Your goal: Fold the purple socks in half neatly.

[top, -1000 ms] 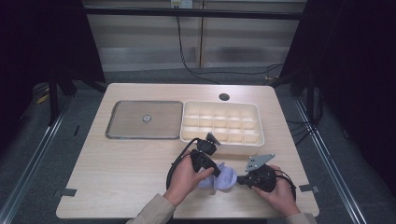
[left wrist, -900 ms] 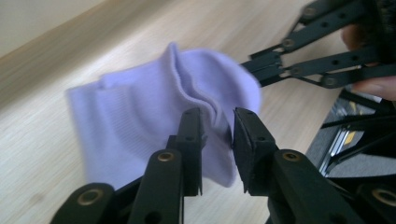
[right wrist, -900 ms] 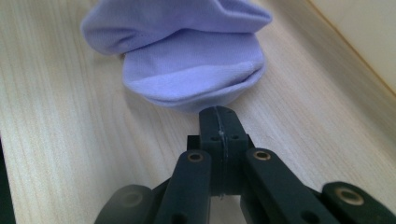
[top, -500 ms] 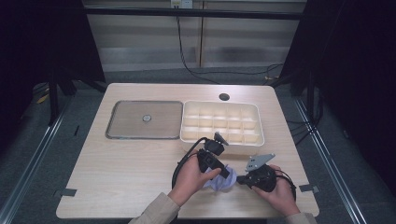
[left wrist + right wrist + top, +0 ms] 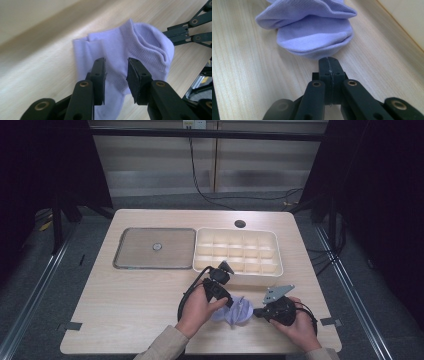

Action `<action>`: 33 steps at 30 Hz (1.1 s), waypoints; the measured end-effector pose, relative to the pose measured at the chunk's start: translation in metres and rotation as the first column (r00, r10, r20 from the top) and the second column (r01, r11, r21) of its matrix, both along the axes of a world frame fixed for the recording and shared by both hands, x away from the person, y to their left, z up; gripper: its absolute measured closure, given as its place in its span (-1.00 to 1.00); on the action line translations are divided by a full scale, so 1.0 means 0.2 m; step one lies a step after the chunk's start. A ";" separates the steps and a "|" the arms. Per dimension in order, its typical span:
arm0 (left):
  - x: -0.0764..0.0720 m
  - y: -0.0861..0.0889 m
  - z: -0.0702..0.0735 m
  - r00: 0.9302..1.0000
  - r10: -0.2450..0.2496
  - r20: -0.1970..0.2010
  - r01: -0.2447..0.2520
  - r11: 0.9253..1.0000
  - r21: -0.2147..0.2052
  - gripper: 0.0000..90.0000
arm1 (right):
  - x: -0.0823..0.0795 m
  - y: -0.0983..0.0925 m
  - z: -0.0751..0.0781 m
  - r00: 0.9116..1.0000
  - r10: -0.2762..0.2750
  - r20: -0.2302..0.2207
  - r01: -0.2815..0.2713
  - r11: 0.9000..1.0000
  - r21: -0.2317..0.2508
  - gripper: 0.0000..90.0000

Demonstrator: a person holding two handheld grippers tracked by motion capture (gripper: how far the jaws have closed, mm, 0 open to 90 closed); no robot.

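Observation:
A lavender sock lies bunched on the wooden table near its front edge. My left gripper hovers over the sock from the left. Its jaws have just been opening and stand a little apart above the fabric, gripping nothing. My right gripper comes in from the right with its jaws pressed together. Its tip sits against the sock's folded edge. I cannot tell whether any fabric is pinched. The right gripper's tip also reaches the sock's cuff in the left gripper view.
A white compartment tray stands just behind the hands. A flat grey metal tray with a small round thing in its middle lies to its left. There is a dark hole near the table's far edge.
The left hand has shifted slightly over the sock and back. The right hand has kept still.

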State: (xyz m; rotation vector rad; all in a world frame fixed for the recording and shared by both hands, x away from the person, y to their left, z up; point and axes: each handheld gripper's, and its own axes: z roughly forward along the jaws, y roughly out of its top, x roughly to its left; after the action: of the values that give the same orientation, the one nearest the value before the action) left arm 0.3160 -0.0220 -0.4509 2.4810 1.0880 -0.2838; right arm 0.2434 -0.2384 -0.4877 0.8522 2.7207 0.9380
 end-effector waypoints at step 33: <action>-0.02 -0.09 -0.05 1.000 -0.002 0.008 0.001 0.991 0.131 0.69 | 0.00 0.01 0.00 1.000 0.009 0.005 -0.009 1.000 0.007 1.00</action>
State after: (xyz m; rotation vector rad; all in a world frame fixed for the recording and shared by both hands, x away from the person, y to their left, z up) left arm 0.3120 -0.0392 -0.4604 2.5957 1.1354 -0.2082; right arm 0.2436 -0.2371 -0.4884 0.8383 2.7207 0.9513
